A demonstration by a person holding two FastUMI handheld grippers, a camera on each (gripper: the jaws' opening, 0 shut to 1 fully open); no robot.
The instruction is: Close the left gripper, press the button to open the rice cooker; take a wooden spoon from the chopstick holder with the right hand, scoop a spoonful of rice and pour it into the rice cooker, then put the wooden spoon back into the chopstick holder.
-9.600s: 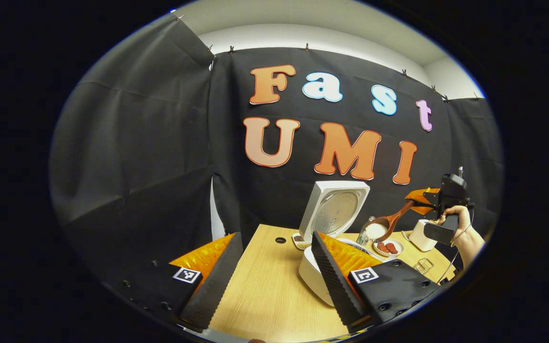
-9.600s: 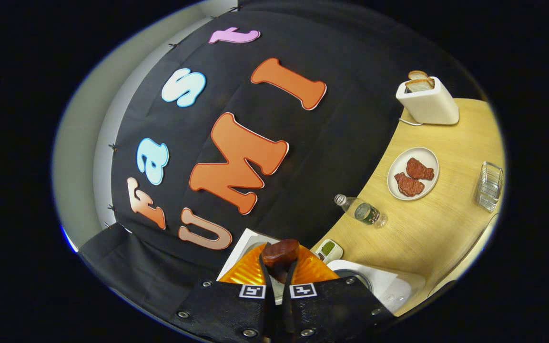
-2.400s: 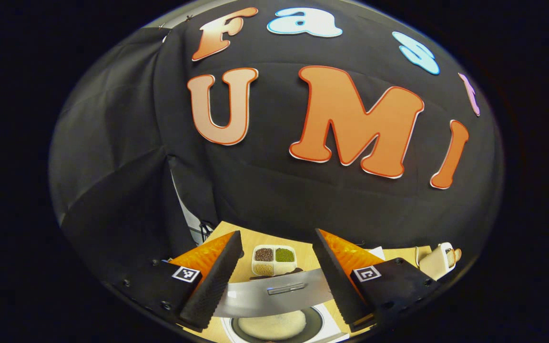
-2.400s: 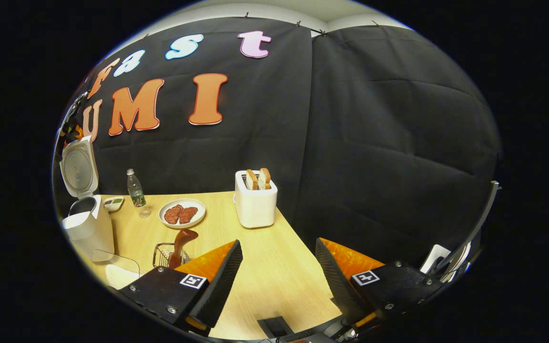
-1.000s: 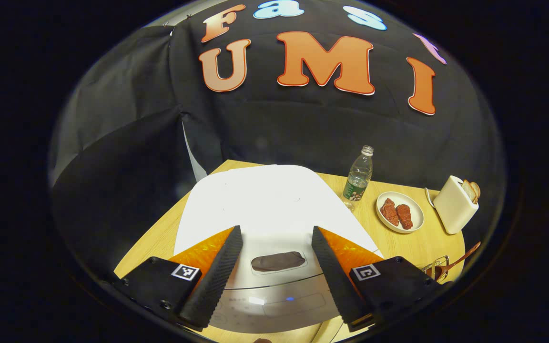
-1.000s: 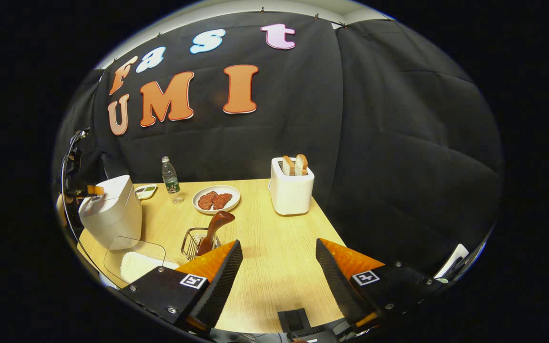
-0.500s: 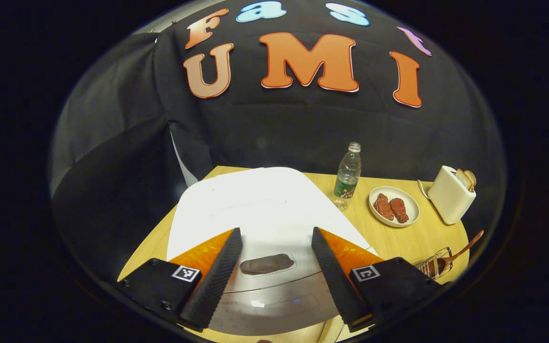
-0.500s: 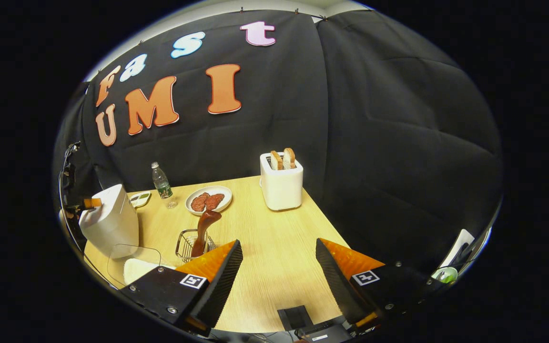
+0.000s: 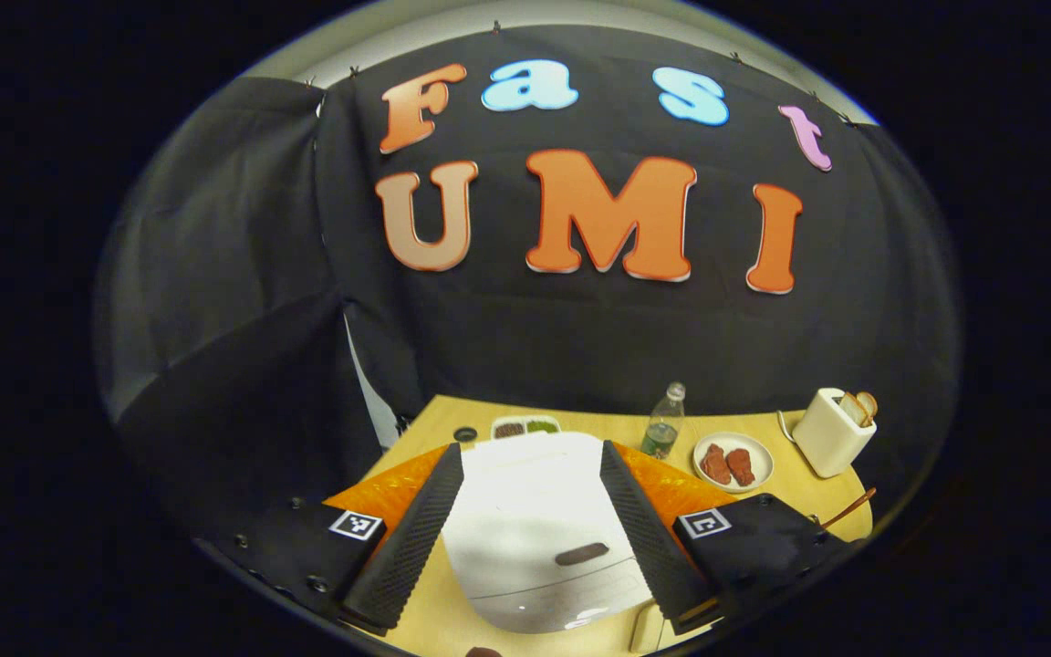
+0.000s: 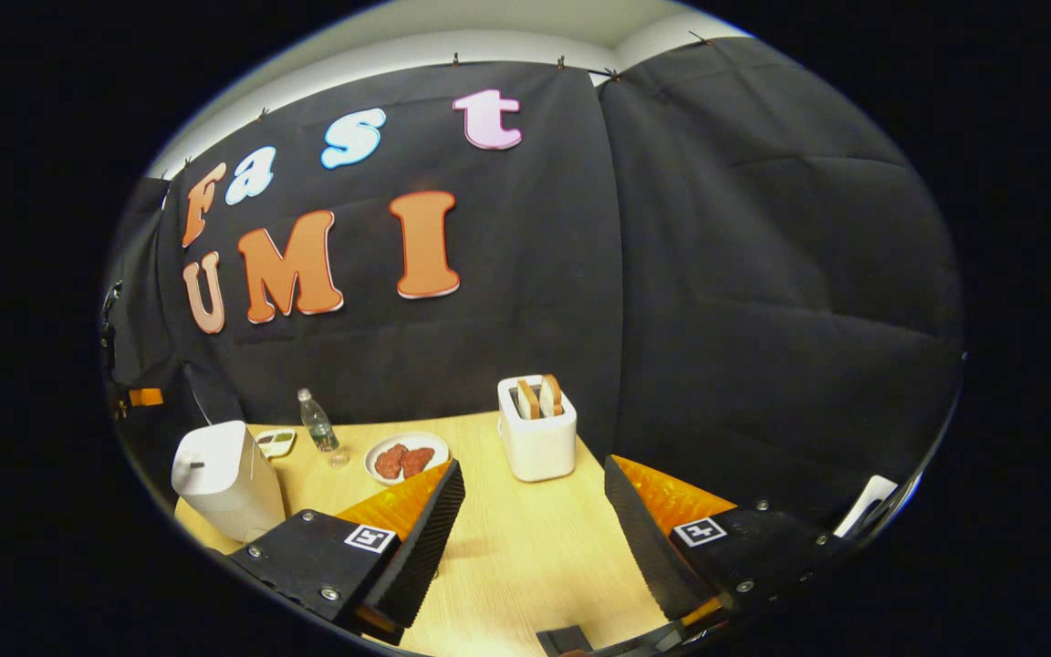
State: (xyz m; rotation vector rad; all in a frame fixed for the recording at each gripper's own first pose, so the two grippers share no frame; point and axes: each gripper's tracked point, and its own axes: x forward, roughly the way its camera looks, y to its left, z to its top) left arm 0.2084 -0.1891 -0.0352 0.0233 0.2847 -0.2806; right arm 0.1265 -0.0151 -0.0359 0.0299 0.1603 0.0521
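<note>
You held left gripper (image 9: 525, 534) spread, cooker (image 9: 539, 538) lid down between jaws. Right gripper (image 10: 530, 538) spread, empty; spoon handle (image 9: 848, 508) beside left gripper's right jaw—likely finished.

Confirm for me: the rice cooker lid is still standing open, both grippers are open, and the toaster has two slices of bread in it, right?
Not quite. The rice cooker has its lid shut, flat and white between the left gripper fingers in the left gripper view. The rest holds: both grippers are open, the right gripper too, and the toaster holds two slices.
</note>
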